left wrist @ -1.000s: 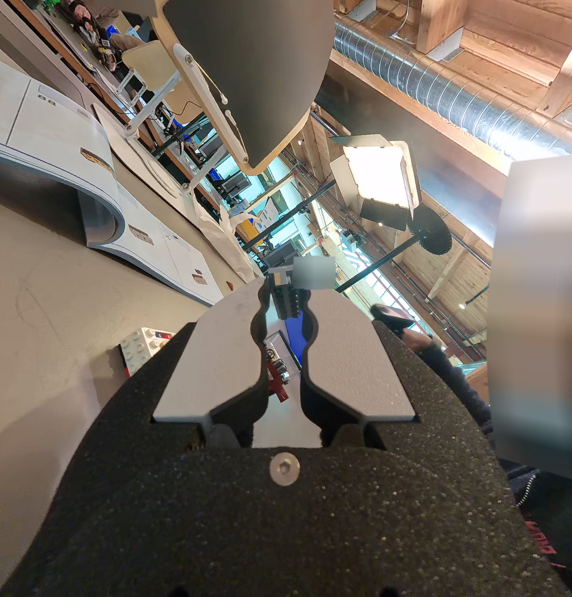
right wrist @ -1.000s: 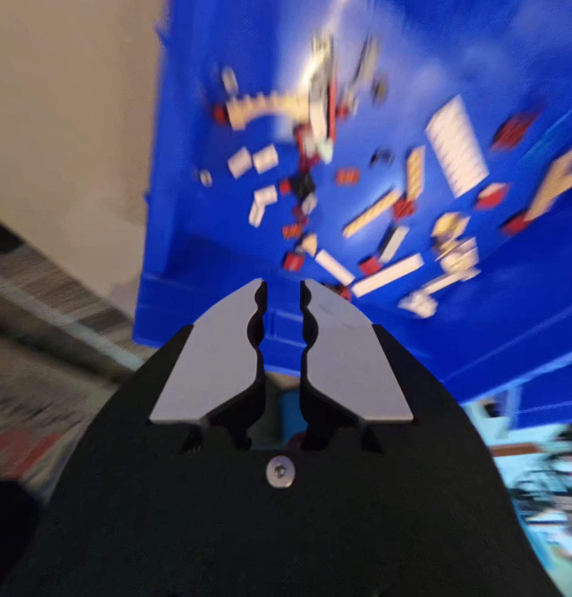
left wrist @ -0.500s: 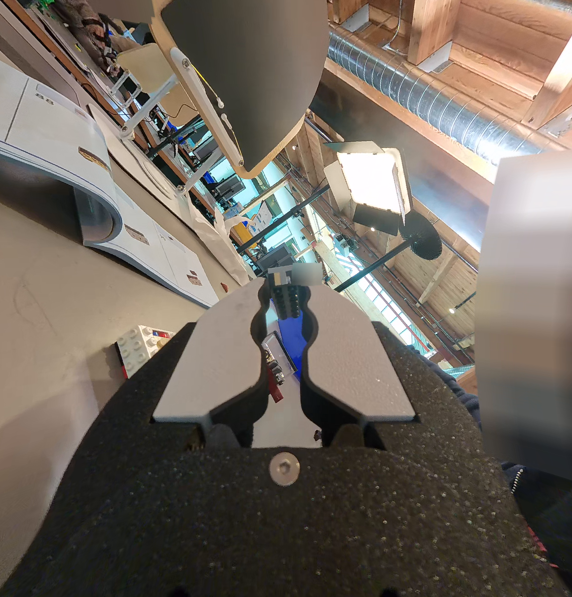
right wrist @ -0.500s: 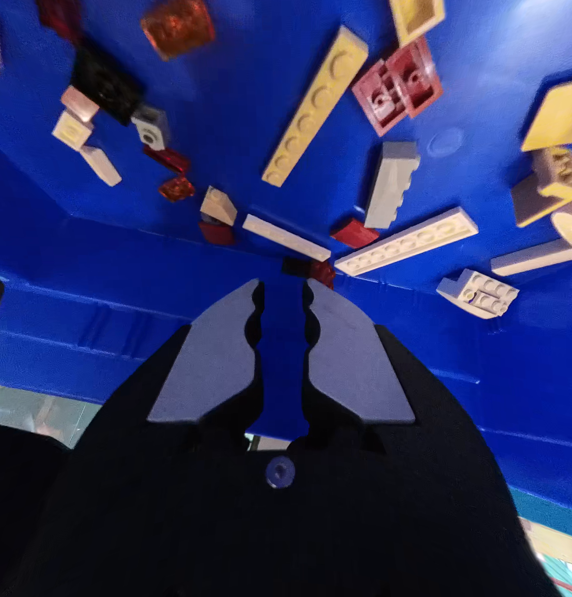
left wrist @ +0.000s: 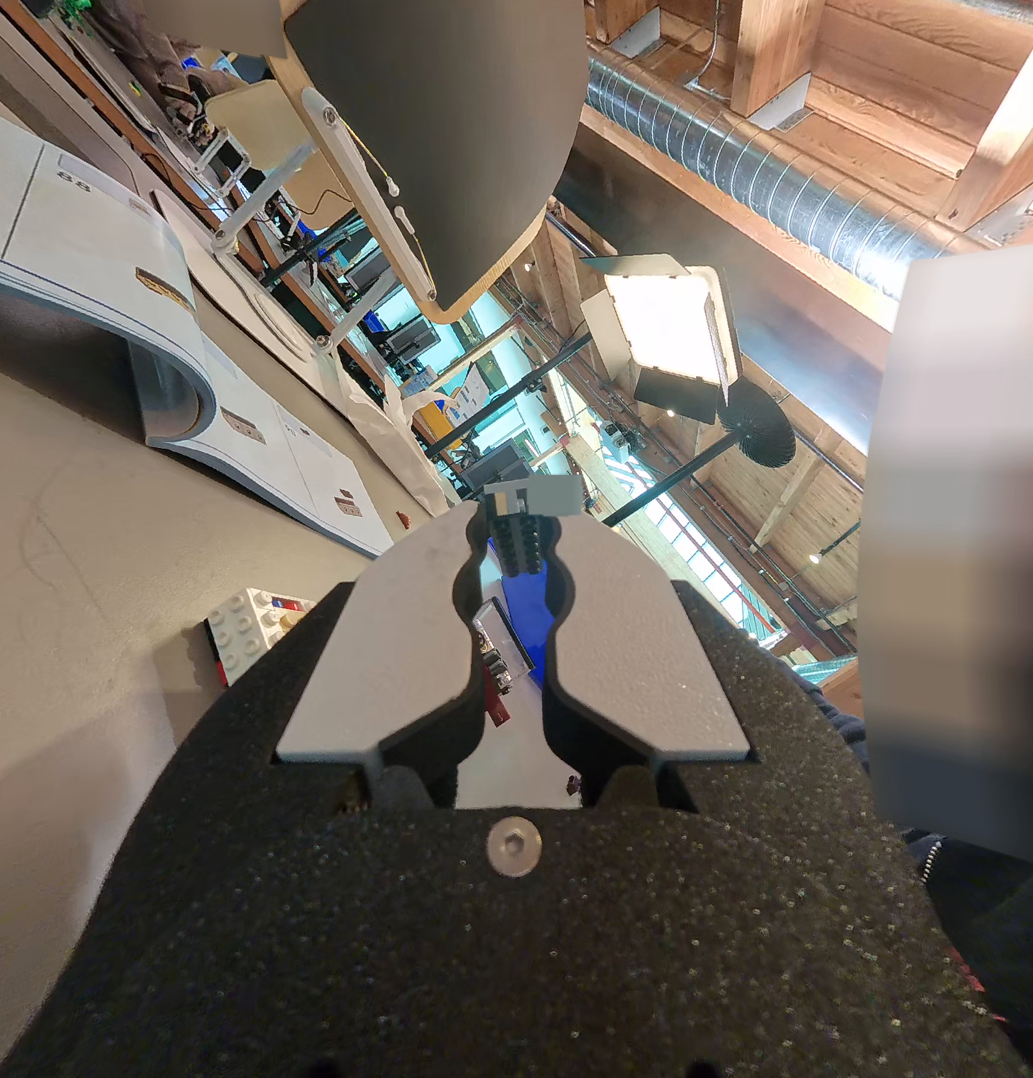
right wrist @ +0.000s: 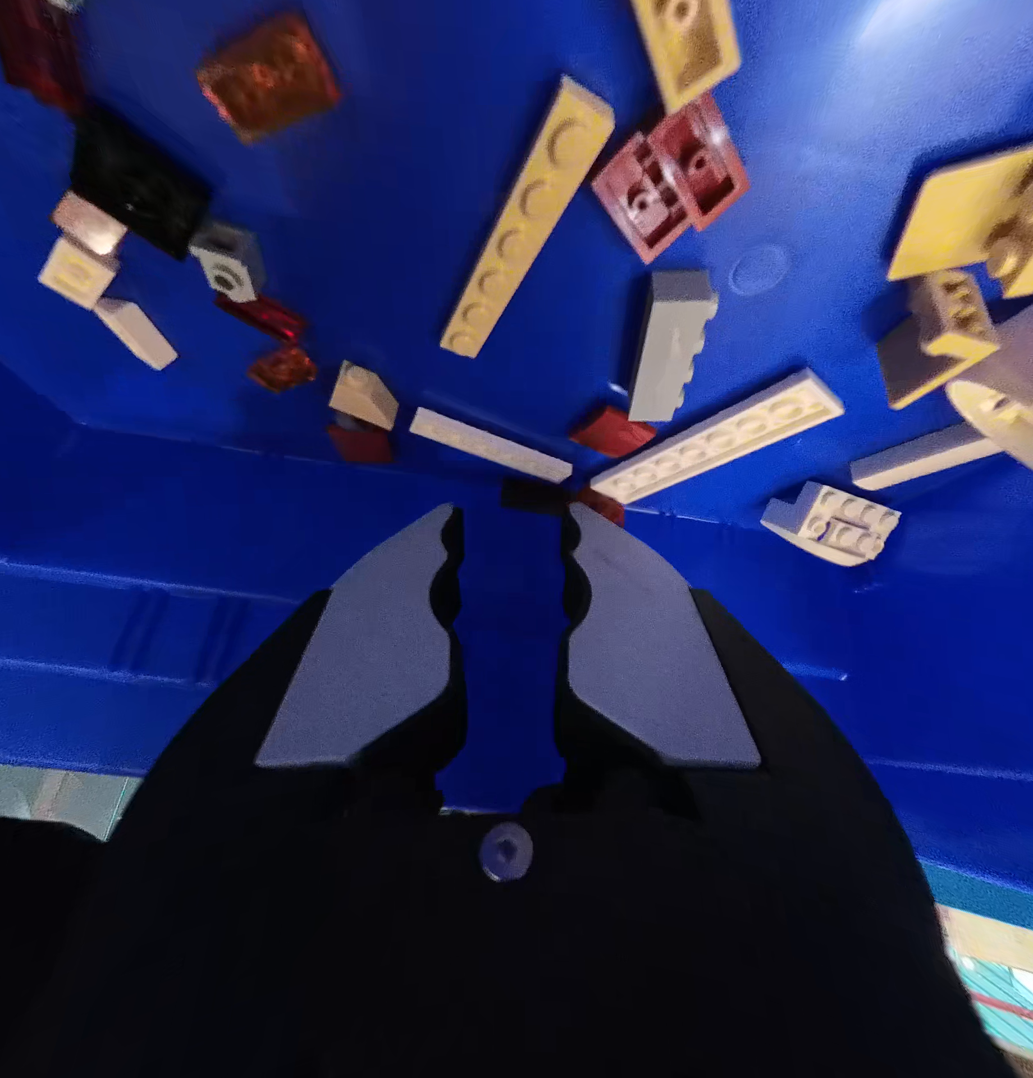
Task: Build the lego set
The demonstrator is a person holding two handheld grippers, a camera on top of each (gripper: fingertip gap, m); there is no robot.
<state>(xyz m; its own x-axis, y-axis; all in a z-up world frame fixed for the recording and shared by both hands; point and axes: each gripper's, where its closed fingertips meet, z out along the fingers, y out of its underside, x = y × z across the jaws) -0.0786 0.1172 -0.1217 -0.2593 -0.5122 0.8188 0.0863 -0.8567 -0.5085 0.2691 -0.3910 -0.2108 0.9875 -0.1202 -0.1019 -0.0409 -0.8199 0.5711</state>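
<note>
Left claw [left wrist: 517,528] clenched on a black studded brick piece [left wrist: 517,545], a small grey-and-tan part at its top end, held up off the beige surface [left wrist: 65,583]. Open instruction booklet [left wrist: 257,431] and white brick block [left wrist: 243,633] lie on the surface.

Right claw [right wrist: 511,516] released, nothing between the pads, inside blue bin [right wrist: 152,612]. Bin holds loose bricks: long tan plate [right wrist: 529,216], white plate [right wrist: 718,437], thin white strip [right wrist: 491,443], dark red bricks [right wrist: 669,184], grey slope [right wrist: 671,344]. A small black piece [right wrist: 529,494] lies just past the tips.
</note>
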